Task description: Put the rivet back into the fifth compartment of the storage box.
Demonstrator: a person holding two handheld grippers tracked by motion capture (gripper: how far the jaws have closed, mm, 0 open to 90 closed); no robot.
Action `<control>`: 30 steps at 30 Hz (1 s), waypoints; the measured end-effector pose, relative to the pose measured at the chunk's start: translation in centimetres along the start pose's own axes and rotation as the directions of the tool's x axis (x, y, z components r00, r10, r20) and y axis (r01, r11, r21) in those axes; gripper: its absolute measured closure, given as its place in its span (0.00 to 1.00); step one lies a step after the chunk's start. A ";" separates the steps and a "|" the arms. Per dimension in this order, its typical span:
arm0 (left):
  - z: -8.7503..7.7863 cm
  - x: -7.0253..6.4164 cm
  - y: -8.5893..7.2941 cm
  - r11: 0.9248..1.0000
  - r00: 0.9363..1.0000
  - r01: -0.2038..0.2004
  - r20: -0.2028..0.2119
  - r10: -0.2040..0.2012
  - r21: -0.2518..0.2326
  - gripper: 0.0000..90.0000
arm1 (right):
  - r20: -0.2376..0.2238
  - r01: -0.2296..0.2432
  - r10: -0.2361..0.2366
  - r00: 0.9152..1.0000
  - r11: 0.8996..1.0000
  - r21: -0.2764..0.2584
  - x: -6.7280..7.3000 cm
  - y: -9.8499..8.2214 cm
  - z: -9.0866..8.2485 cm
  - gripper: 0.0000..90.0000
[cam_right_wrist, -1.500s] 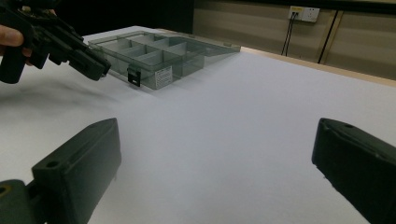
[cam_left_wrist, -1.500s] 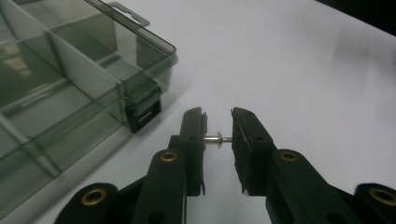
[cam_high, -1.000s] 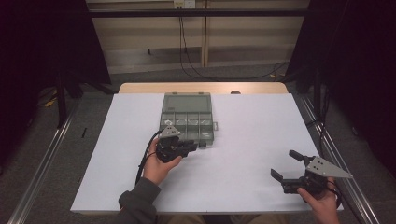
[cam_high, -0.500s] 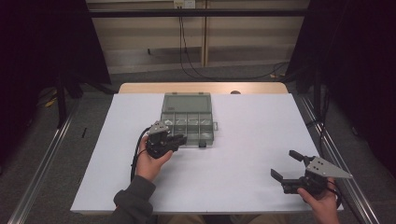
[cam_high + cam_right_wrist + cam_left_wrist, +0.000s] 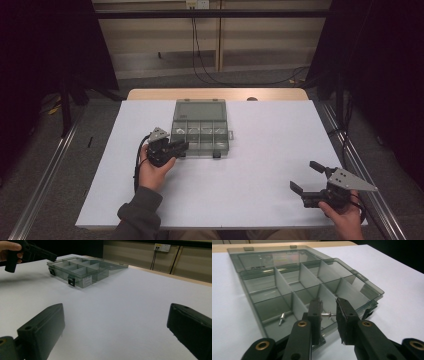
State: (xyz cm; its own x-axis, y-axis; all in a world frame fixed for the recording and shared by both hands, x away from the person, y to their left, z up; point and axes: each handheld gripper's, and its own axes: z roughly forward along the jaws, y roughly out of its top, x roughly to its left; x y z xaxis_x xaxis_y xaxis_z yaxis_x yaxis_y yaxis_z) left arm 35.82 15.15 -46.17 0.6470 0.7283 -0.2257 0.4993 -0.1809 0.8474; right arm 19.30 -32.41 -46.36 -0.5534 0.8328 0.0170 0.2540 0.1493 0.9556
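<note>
A: Item one, the left gripper point(image 5: 181, 147). How is it being recorded?

B: It is being held just off the near left corner of the compartment box point(image 5: 200, 131), with the jaws brought close together. In the left gripper view point(image 5: 329, 308) a small rivet point(image 5: 327, 314) is being pinched crosswise between the two pads, its pin reaching to the right-hand pad, above the near edge of the box.

A: And the box itself?

B: It is being listed as a smoked, see-through case lying on the white table sheet point(image 5: 260, 150), left of centre and towards the far side. Its lid point(image 5: 199, 108) is being kept folded back flat on the far side. The inside is being divided by upright walls into two rows of compartments.

A: Is anything being stored in it?

B: A second rivet point(image 5: 281, 318) is being seen lying in the near left compartment, in the left gripper view. Contents of the other compartments cannot be told.

A: Item two, the right gripper point(image 5: 306, 176)?

B: It is being held low at the near right corner of the table, well apart from the box. Its jaws are being kept spread wide, with bare sheet between them in the right gripper view point(image 5: 117, 322).
</note>
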 end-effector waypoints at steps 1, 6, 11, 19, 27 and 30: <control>-0.1 0.1 0.0 1.000 1.000 0.000 -0.006 0.000 -0.003 0.83 | -0.001 0.000 0.000 1.000 1.000 0.000 0.0 0.0 0.0 0.01; -0.3 0.5 0.0 1.000 0.999 -0.006 -0.042 0.006 0.001 0.83 | -0.001 0.001 -0.001 1.000 1.000 0.001 0.0 0.0 0.0 0.01; -0.4 1.0 -0.1 1.000 0.998 -0.008 -0.068 0.009 0.008 0.83 | 0.001 0.001 -0.001 1.000 1.000 0.001 0.0 0.0 0.0 0.01; -0.2 1.1 -0.1 1.000 0.996 -0.019 -0.089 0.018 -0.008 0.76 | 0.003 0.004 -0.004 1.000 1.000 0.005 0.0 -0.1 -0.1 0.01; -0.5 0.8 -0.1 1.000 0.998 -0.008 -0.068 0.007 -0.018 0.69 | 0.004 0.001 -0.001 1.000 1.000 0.005 0.0 -0.1 -0.3 0.01; -1.0 0.5 -0.1 1.000 0.998 -0.010 -0.055 0.009 -0.027 0.63 | 0.004 -0.001 0.001 1.000 1.000 0.003 -0.1 -0.2 -0.3 0.01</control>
State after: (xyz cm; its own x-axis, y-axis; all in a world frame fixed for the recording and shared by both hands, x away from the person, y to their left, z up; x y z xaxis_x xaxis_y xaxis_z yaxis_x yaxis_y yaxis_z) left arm 35.46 16.16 -45.90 0.6190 0.7617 -0.1916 0.4770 -0.1708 0.8621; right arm 19.06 -32.62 -46.44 -0.5499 0.8351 0.0166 0.2566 0.1499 0.9548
